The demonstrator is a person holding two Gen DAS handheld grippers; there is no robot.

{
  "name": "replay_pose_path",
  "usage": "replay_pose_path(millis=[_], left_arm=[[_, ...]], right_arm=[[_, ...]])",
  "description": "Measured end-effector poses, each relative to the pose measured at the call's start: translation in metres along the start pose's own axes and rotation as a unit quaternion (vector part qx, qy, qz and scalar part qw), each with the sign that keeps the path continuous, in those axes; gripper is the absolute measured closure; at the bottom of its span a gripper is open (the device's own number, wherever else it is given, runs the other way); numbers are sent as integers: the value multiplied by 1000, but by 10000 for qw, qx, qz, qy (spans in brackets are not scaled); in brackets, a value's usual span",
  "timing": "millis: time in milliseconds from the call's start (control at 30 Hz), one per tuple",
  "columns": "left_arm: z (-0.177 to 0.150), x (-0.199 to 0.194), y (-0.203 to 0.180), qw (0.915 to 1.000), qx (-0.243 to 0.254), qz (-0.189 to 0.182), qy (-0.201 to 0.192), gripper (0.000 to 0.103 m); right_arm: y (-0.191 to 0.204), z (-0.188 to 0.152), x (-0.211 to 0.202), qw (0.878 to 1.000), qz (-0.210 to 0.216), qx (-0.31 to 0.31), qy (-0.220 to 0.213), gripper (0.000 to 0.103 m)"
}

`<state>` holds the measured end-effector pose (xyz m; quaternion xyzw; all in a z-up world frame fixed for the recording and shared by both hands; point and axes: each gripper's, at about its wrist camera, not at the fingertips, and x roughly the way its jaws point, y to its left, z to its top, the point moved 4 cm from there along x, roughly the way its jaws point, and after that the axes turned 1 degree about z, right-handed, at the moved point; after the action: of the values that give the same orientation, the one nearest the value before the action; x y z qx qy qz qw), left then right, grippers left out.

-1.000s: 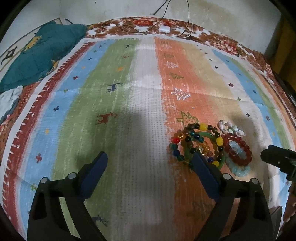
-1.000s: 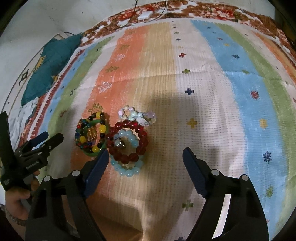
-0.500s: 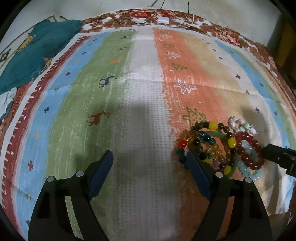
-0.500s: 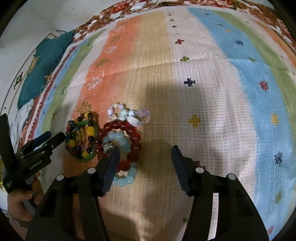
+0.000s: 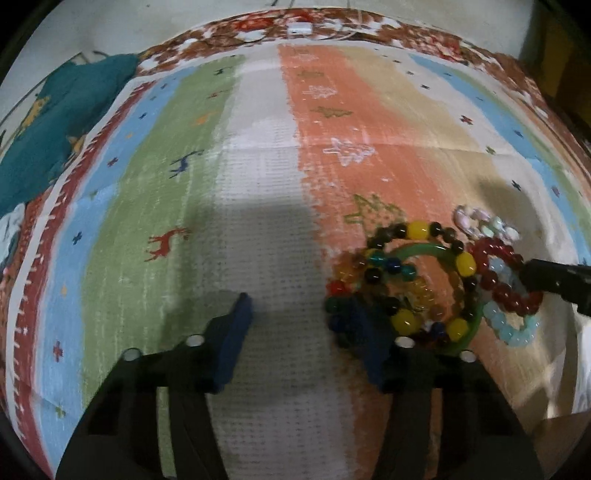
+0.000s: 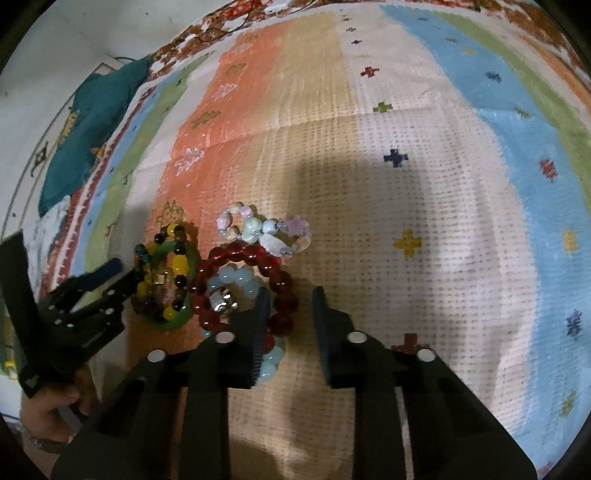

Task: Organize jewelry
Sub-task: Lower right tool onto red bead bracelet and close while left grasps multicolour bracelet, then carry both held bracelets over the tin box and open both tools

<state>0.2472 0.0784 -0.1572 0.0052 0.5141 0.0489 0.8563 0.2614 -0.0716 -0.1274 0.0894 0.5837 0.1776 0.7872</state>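
Observation:
A heap of bracelets lies on the striped cloth [image 5: 258, 177]. It holds a green bangle with multicoloured beads [image 5: 417, 288] [image 6: 166, 280], a red bead bracelet [image 5: 506, 273] [image 6: 236, 254], a pale blue one [image 5: 517, 328] [image 6: 236, 275] and a pastel one [image 5: 480, 221] [image 6: 266, 229]. My left gripper [image 5: 299, 325] is closing over bare cloth, and its right finger [image 5: 365, 339] touches the multicoloured heap's left edge. My right gripper [image 6: 290, 317] is closing around the red bracelet's right side. The beads sit beside its left finger [image 6: 260, 325], with a gap to the other.
A teal cloth [image 5: 55, 122] [image 6: 92, 122] lies bunched at the far left edge. A white plug and cable [image 5: 299, 27] rest at the far rim. A hand [image 6: 48, 413] holds the left gripper [image 6: 122, 271] at lower left. Bare striped cloth spreads right of the heap.
Both grippers have come down closer to the bracelets and their jaws have narrowed. The right jaws, wide before, now straddle the red bracelet's edge.

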Motion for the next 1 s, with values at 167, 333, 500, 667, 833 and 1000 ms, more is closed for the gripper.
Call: replay_pose_path(millis=[167,333,500,667,833,1000], left_arm=[[0,-1,2,9999,-58,-111,105,94],[-1,-4,5,9995,-135,-273,131,94],[0,-14,10,9987,-299,-404,109,94],[1,-30,10,9974,-407,-594,8,94],[2,-47,4,9970,-379,-659,-143,94],[7,-68,-6,9954,-331,-822,-371,94]], right_arm=[[4,-1,-1,9999,0,-117,10,89],[6,-1,-4,9998,-58,-198,-11,89],[9,0,-10,9992,-166,-354,-84,89],[18,-3,-19,9969,-400,-646,-188,89],[23,-8,-30,9954,-463,-790,-275,89],[31,-12,-43,9928,-553,-973,-423,89]])
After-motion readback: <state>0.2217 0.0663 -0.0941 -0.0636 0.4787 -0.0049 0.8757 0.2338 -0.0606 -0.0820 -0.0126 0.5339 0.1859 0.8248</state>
